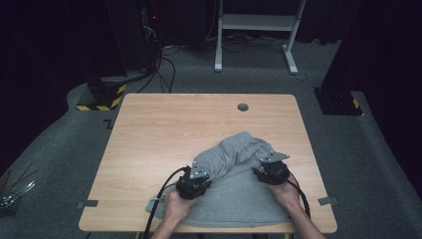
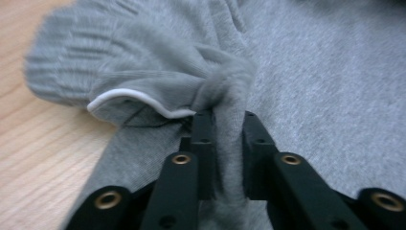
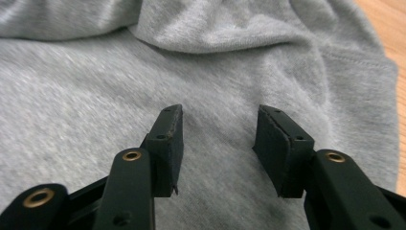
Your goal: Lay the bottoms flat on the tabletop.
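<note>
Grey sweatshirt [image 1: 234, 186], soft fleece knit, lies on the near half of the bench, near edge close to the bench's front edge. Lower part spread flat; upper part bunched and folded over toward the middle, ribbed cuff or hem [image 2: 72, 57] showing. A thin white trim edge [image 2: 129, 98] sits at the fold. One bunched pleat is pinched upright.

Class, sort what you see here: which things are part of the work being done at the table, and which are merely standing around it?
Part of the work:
- grey garment
- left gripper, shut on a bunched fold of it
- right gripper, open above it
- wooden table

Standing around:
- white metal frame
- floor cables
- yellow-black striped base
</note>
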`<state>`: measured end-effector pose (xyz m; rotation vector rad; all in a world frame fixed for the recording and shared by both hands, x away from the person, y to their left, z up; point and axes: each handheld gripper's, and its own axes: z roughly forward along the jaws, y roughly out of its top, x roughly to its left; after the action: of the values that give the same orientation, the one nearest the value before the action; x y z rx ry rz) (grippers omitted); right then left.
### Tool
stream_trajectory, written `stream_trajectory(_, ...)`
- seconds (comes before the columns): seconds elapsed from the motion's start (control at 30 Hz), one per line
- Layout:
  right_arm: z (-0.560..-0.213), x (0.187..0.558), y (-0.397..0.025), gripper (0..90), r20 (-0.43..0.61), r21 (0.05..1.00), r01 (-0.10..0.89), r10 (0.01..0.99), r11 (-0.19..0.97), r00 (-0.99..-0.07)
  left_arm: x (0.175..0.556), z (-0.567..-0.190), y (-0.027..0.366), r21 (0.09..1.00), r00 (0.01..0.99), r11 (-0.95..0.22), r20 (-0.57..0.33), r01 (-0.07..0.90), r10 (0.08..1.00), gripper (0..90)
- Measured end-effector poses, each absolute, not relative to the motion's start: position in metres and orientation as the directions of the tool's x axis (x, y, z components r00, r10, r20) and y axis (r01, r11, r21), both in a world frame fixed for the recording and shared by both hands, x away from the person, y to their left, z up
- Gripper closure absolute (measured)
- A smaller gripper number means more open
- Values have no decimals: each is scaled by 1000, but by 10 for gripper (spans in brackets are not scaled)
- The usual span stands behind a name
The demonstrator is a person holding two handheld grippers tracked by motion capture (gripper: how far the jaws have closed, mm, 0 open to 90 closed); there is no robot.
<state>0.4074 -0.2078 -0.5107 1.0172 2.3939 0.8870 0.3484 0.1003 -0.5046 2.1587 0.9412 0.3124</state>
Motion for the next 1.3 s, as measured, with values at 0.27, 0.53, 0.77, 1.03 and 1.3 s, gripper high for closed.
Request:
stream_trajectory(0.27,-488,420,-223,548,-7,732,537,792,420,-610,361,-475,118,748,640,-349,-131,565,757,570)
stream_trajectory(0.53,-473,451,-232,564,13,734,569,830,371,-558,377,-466,131,728,528,-300,-99,616,843,428)
stream_trajectory(0.77,-481,471,-224,573,2,698,617,861,363,-508,403,-474,116,665,509,-306,-130,681,851,377)
stream_trajectory(1.03,-501,478,-211,560,-50,631,655,865,415,-500,417,-488,106,580,487,-326,-142,746,862,473)
stream_trajectory(1.3,-504,480,-209,869,-10,612,645,820,457,-572,417,-480,106,600,512,-372,-73,708,856,782)
